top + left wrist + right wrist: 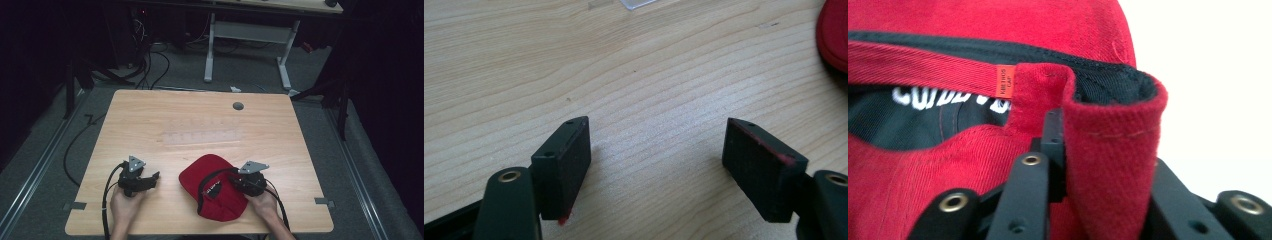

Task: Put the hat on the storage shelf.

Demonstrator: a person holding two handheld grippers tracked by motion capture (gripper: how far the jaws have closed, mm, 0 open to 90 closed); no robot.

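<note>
At the lower centre of the wooden table (150,115), the right gripper (235,182) pinches the red fabric cap's (207,172) rim, while the left gripper (150,179) stands wide, holding nothing.

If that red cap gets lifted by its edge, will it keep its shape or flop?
Probably flops: the red cap is cloth, and its edge already folds between the right gripper fingers. Likely light, unlikely to slip from that pinch.
</note>
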